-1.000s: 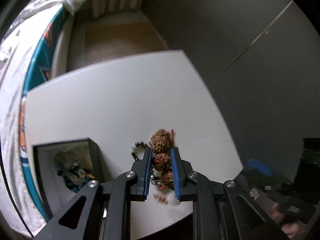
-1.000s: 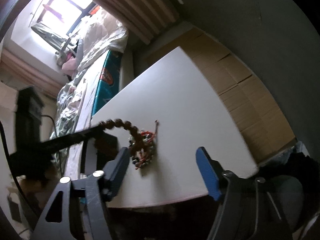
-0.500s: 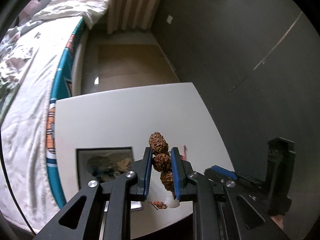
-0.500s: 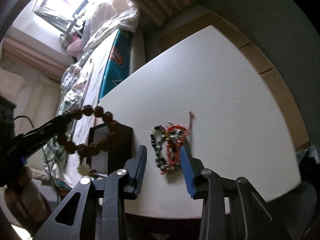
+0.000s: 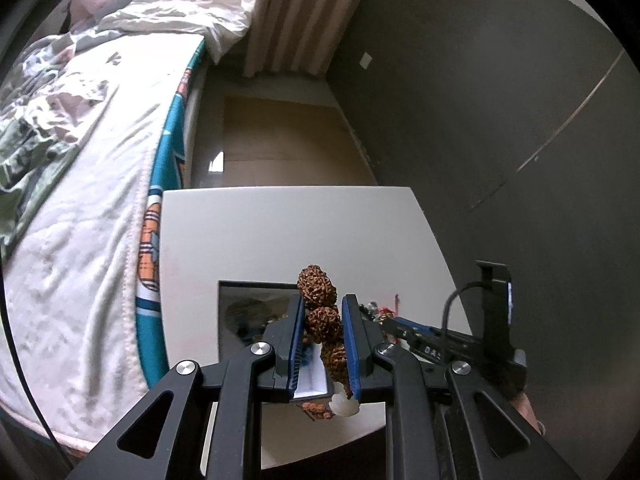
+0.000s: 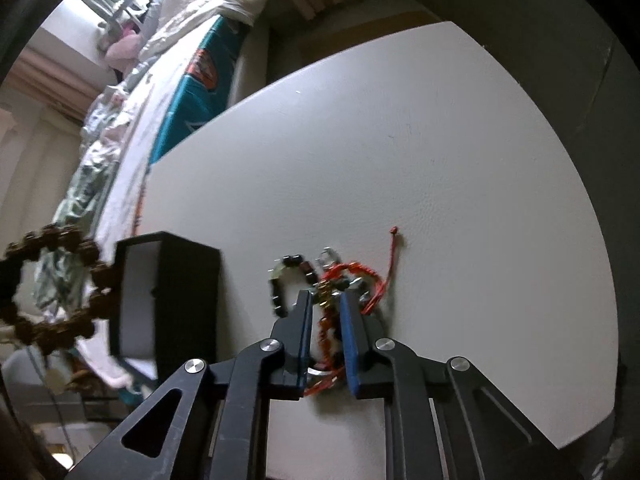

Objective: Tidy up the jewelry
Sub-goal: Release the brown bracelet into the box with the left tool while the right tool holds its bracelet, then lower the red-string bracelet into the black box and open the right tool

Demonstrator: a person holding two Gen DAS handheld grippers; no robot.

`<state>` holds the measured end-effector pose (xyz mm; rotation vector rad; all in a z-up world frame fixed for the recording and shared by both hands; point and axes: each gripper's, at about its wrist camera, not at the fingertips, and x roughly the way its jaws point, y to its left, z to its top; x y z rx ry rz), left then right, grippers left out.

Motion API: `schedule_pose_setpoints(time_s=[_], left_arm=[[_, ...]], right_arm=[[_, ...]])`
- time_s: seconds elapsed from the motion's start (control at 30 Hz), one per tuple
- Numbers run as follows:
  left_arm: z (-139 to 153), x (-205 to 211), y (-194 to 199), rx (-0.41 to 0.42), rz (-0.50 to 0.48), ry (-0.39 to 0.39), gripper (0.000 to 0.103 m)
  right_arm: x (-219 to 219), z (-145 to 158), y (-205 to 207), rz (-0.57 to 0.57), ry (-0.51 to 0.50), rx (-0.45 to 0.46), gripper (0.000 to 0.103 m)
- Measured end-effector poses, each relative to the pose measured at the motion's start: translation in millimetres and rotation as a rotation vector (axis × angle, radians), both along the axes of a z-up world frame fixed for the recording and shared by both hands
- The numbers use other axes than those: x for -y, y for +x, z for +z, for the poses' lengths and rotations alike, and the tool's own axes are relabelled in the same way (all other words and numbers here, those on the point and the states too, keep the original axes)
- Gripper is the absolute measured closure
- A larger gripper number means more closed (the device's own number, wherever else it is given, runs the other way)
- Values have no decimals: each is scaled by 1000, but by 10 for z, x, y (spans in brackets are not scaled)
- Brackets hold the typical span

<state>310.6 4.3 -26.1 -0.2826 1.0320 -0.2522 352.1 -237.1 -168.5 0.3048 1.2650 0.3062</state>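
Your left gripper is pinching one brown bead bracelet above one black box; your right gripper is pinching the tangled bracelets.

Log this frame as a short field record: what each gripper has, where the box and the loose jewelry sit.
left gripper: shut on brown bead bracelet, held above the black box
right gripper: fingers close around the jewelry pile on the white table; grip not confirmed
black box: open, on the table left of the pile, jewelry already inside
jewelry pile: dark bead bracelet, red cord, tangled together
background: bed beside the table
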Motion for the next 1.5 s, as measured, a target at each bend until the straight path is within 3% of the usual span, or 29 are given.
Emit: schedule_pose_setpoints(time_s=[0.13,0.33,0.83,1.0,1.13,1.5], left_arm=[[-16,-65,-26,-3,17,-2,84],[-24,-80,-31,-6,14,-7,84],[-167,-13,125,-7,-16,-62,83],[-381,-139,195,-71,13,-64,72],[-354,-284,118,-50,40,-76,42],[-176,-717,-143,-1,113,-79,40]], right_arm=[[10,-5,38,7,14,-1,93],[95,88,-28,-6,58,35,94],[171,949,-359,-1,126,198,94],[14,1068,-377,28,141,211,94],[-134,1111,-383,61,160,214,94],[-722,1223,-368,181,203,225,94]])
